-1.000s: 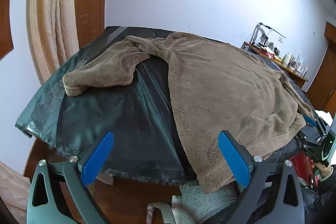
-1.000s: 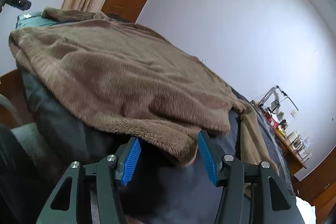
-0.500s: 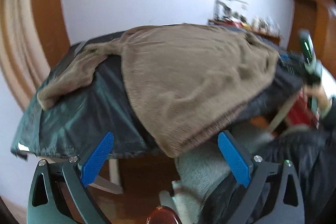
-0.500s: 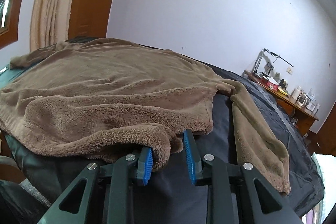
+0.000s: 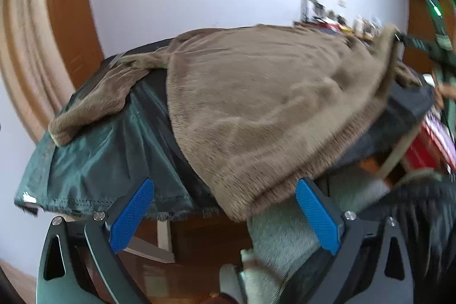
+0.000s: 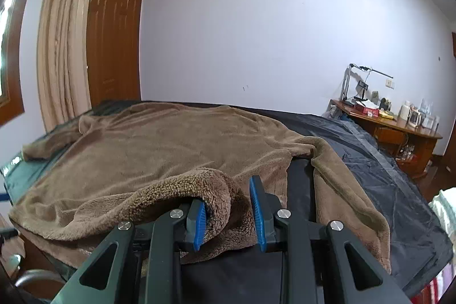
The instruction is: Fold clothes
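A brown fleece sweater (image 5: pixel 256 104) lies spread on a table under a dark cover (image 5: pixel 99 155), one sleeve flung out to the left. My left gripper (image 5: pixel 225 187) is open, its blue pads (image 5: pixel 131 215) standing either side of the hem's near corner without touching it. In the right wrist view my right gripper (image 6: pixel 228 195) is shut on a bunched fold of the sweater (image 6: pixel 159 144) at its hem, lifted off the cover (image 6: pixel 384 175). The other sleeve runs down the right side of that view.
A wooden desk (image 6: pixel 393 127) with a lamp and bottles stands against the far wall. A brown door (image 6: pixel 114 33) and a beige curtain (image 6: pixel 62 47) are at the back left. The person's grey trouser leg (image 5: pixel 285 232) is just below the table edge.
My right gripper closed on the sweater's hem and raised it. My left gripper sank and rolled, coming closer to the hem's other corner.
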A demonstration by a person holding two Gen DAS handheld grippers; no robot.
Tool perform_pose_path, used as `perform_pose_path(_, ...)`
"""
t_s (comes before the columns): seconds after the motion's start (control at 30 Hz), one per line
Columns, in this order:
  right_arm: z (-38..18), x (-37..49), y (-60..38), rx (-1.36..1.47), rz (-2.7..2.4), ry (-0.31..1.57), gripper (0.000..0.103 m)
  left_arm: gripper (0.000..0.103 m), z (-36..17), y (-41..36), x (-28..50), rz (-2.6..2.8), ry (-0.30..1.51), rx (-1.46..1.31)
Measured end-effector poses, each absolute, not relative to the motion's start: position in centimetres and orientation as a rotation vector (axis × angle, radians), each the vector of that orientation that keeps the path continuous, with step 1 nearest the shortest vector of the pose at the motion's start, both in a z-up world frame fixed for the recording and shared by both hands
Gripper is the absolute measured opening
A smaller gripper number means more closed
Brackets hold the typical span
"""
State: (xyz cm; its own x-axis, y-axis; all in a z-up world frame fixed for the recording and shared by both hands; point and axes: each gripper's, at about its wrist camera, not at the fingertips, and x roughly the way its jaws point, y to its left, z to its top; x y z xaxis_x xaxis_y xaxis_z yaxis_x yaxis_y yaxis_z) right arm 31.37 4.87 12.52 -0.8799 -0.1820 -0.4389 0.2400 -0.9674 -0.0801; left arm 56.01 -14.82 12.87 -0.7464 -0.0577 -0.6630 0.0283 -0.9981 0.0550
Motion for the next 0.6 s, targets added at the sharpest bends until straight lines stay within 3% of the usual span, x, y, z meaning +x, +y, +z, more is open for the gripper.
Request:
perform_pose_path(0.13,11.3,30.9,4.2,0.688,-2.83,0.242,0.029,0.101,12.2,-15.2,54.7,-2.825,-0.046,1.097)
perform_pose_path(0.33,9.6,29.5,4.2,0.737,-2.897,0.401,0.029,0.101,13.3,-14.9,53.8,-2.707,-0.165,0.973)
perform_pose_path(0.4,10.7,30.0,7.1,0.706,-3.007,0.301,0.029,0.102,14.8,-15.6,54.5,-2.684,-0.179,0.879)
perform_pose_path(0.43,11.4,30.4,8.6,0.704,-3.014,0.218,0.03,0.102,15.6,-15.9,54.9,-2.698,-0.165,0.843)
perform_pose_path(0.5,12.4,31.4,11.2,0.711,-3.025,0.092,0.046,0.102,17.5,-16.0,55.9,-2.743,-0.131,0.771)
perform_pose_path(0.6,12.9,34.9,11.5,0.696,-3.053,0.219,0.048,0.102,20.3,-15.0,57.3,-2.733,-0.239,0.64)
